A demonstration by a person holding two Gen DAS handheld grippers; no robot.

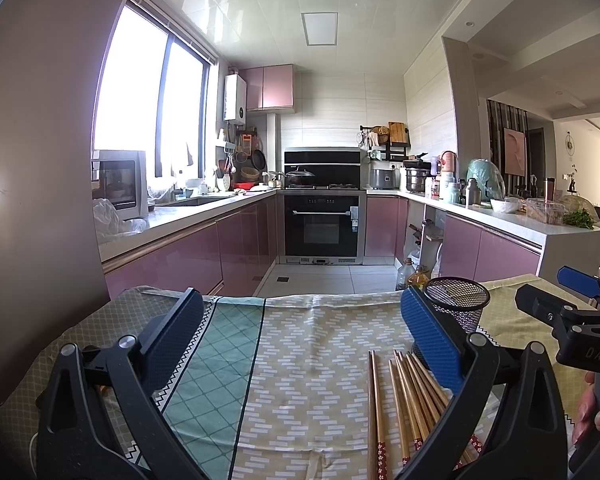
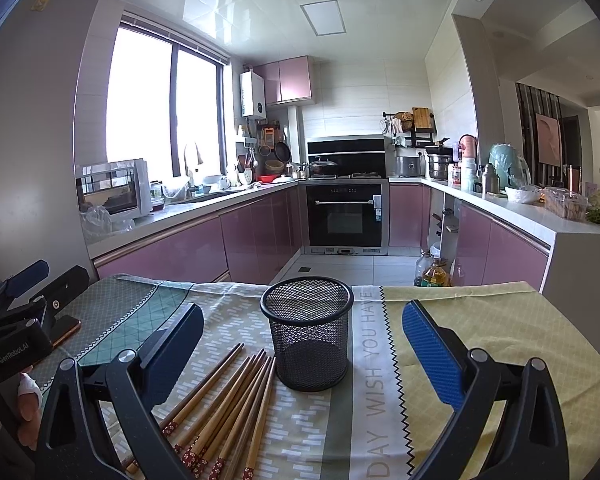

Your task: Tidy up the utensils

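Several wooden chopsticks (image 2: pixel 228 400) with red patterned ends lie in a loose bundle on the patterned tablecloth (image 2: pixel 500 332), just left of an upright, empty black mesh holder (image 2: pixel 307 332). My right gripper (image 2: pixel 302 344) is open and empty, its fingers either side of the holder, above the cloth. My left gripper (image 1: pixel 302 340) is open and empty over the cloth; the chopsticks (image 1: pixel 404 400) lie by its right finger and the holder (image 1: pixel 458 304) stands behind that finger. Each gripper shows at the edge of the other's view.
A phone with an orange rim (image 2: pixel 66 330) lies on the cloth at the left, by my left gripper. The table's far edge drops to the kitchen floor, where oil bottles (image 2: pixel 434 272) stand. Pink cabinets and an oven (image 2: pixel 344 216) lie beyond.
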